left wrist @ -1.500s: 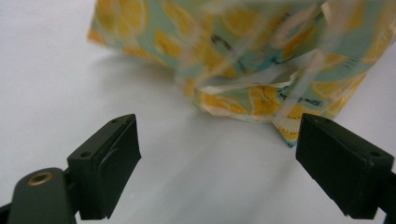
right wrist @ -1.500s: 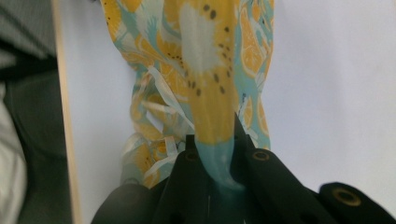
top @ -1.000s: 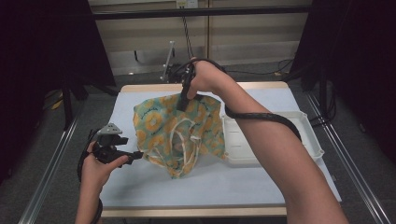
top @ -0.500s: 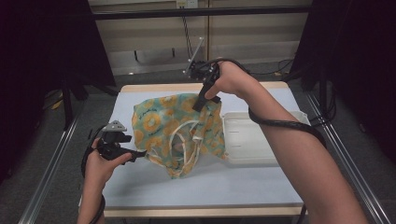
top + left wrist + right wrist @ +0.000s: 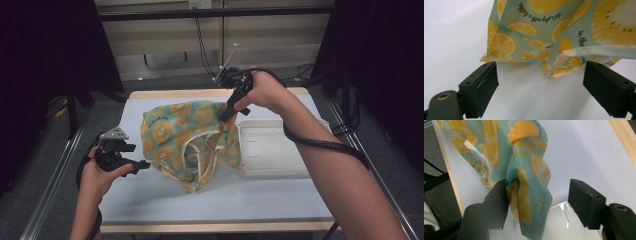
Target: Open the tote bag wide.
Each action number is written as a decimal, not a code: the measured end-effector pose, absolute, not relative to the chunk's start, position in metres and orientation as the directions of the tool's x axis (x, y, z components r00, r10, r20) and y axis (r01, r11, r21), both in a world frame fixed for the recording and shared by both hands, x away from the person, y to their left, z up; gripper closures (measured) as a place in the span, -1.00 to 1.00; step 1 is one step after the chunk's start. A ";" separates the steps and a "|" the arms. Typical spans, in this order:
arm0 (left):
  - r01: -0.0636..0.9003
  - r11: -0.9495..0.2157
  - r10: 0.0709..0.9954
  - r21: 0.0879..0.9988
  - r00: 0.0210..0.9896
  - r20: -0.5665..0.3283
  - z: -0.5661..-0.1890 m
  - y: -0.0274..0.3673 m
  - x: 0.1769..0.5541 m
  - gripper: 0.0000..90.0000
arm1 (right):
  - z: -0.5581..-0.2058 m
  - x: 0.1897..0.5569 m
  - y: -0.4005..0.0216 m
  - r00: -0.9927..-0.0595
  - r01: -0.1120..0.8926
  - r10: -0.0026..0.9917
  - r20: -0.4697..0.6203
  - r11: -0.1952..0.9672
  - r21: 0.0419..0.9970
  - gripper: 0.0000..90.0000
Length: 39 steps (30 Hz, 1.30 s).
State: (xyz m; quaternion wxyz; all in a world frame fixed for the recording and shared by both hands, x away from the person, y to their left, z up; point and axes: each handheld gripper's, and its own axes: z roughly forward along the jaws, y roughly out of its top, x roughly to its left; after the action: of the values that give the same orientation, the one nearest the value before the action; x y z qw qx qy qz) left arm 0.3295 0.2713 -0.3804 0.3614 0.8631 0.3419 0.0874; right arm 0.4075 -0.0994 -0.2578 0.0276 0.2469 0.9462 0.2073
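White tabletop (image 5: pixel 165 195) bears a lemon-print bag (image 5: pixel 192 137), cursive writing unreadable; both grippers' fingers spread.

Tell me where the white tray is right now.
In the high view the white tray sits on the table's right side, its left edge under the lemon-print bag, below the right gripper.

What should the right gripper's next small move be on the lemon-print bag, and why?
Probably close on the fabric. In the right gripper view, a fold of the lemon-print bag hangs between the jaws of the right gripper, which have just been opening and stand apart: it touches one pad only. The left gripper is open, short of the bag's edge.
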 end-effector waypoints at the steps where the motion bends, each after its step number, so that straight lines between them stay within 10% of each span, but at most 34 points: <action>1: 0.528 -0.508 0.642 0.680 0.759 -0.110 -0.378 0.270 0.330 -0.71 | -0.259 0.406 -0.102 -0.866 0.476 0.497 0.062 0.779 0.407 -0.20; 23: 0.447 -0.610 0.532 0.654 0.843 -0.080 -0.336 0.254 0.340 -0.41 | -0.253 0.400 -0.122 -0.816 0.561 0.562 0.135 0.717 0.414 0.46; 39: 0.406 -0.590 0.498 0.698 0.863 -0.081 -0.310 0.240 0.354 0.71 | -0.250 0.397 -0.129 -0.800 0.589 0.574 0.175 0.696 0.410 0.97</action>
State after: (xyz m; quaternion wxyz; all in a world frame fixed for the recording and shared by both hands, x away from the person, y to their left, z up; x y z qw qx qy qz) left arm 0.3540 0.2399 -0.3095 0.3746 0.8895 0.2542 0.0617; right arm 0.3970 -0.1292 -0.2495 -0.0165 0.3156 0.9208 0.2285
